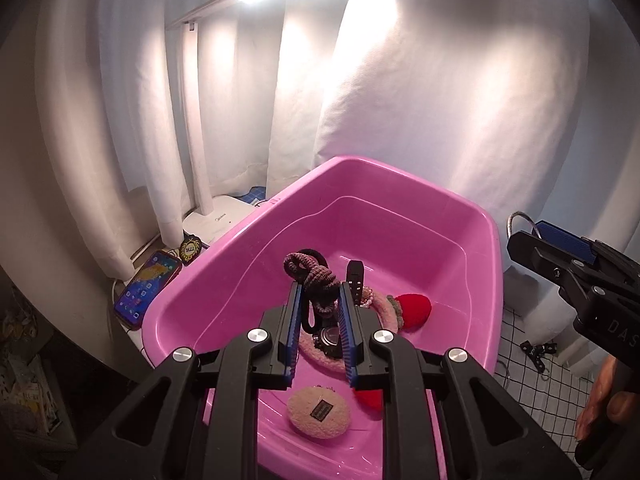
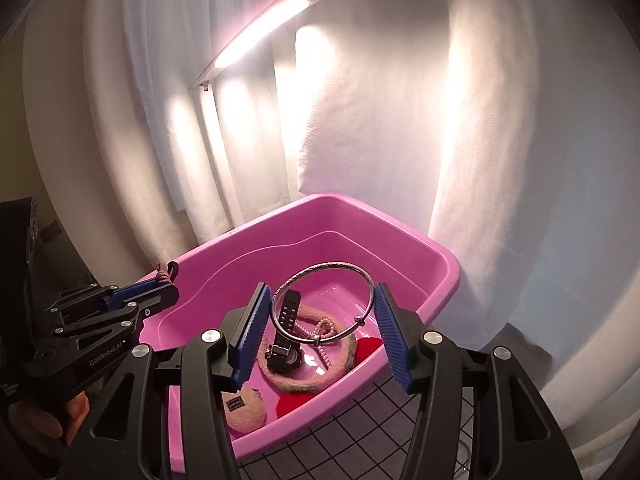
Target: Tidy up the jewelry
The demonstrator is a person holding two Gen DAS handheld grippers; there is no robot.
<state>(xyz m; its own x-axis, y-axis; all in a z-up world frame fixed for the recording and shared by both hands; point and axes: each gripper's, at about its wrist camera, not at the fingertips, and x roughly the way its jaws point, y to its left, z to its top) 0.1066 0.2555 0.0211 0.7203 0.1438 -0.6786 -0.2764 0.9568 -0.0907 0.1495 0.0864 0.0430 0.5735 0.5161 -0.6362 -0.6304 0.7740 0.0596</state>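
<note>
Jewelry: watch (image 2: 285,344), pearl strand (image 2: 320,334) inside pink basin (image 1: 224,276).
Left gripper (image 1: 320,300): clamped on hair ties (image 1: 314,276).
Right gripper (image 2: 320,316): half-spread, gripping silver bangle (image 2: 322,268) above basin.

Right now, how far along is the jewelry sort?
Done: a watch, pearl strand, fuzzy pink ring and round pink puff lie in the pink tub. In hand: the left claw grips brown and black hair ties; the right claw holds a silver bangle, both above the tub. Left: dropping both in. A black item lies on the grid mat outside.
</note>
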